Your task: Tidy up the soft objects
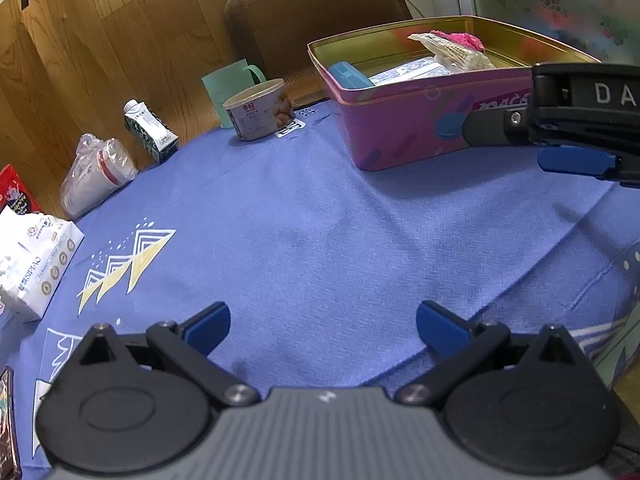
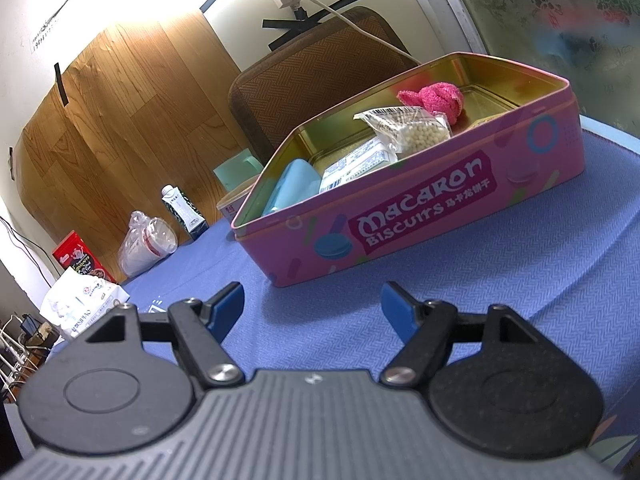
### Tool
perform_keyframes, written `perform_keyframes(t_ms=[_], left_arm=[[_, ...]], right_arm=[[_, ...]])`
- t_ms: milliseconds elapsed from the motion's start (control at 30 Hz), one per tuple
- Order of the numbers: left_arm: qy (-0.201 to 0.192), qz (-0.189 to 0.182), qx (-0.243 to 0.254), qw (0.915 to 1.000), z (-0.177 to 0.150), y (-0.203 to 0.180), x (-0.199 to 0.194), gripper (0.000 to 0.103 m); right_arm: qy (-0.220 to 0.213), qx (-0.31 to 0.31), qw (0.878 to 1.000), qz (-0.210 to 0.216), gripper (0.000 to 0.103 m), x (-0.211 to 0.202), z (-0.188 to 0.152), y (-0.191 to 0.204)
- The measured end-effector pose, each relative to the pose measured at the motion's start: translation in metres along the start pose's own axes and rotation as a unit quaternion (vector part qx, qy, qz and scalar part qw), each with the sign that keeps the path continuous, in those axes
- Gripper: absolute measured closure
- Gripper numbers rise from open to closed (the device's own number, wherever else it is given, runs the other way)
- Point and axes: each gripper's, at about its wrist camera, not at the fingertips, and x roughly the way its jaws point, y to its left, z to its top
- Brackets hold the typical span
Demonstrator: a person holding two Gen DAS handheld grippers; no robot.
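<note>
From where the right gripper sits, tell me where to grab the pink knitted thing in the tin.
Take the pink knitted piece by its rounded top, coming from above: the tin walls it in, and the bead packet lies close against its near side.

One tin, four things in it, six more along the table's left and far edge

One pink tin (image 2: 420,216) at far right; inside it one pink cloth (image 2: 434,98), one bead bag (image 2: 408,130), one white packet (image 2: 356,164), one blue case (image 2: 294,186); far edge holds one mug (image 1: 228,88) and one tub (image 1: 258,110); left edge holds one carton (image 1: 150,130), one bagged cup (image 1: 98,174), one red box (image 1: 14,192), one tissue pack (image 1: 34,264); two grippers, one per view.
</note>
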Motion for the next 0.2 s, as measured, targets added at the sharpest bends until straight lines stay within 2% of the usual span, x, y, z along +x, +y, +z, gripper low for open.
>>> perform_keyframes(t_ms=[200], left_arm=[[-0.018,-0.021,-0.001,0.9996,0.0005,0.0015,-0.0051,0.0]], right_arm=[[-0.003,-0.003,1.0,-0.003,0.025,-0.0005,-0.0024,0.0005]])
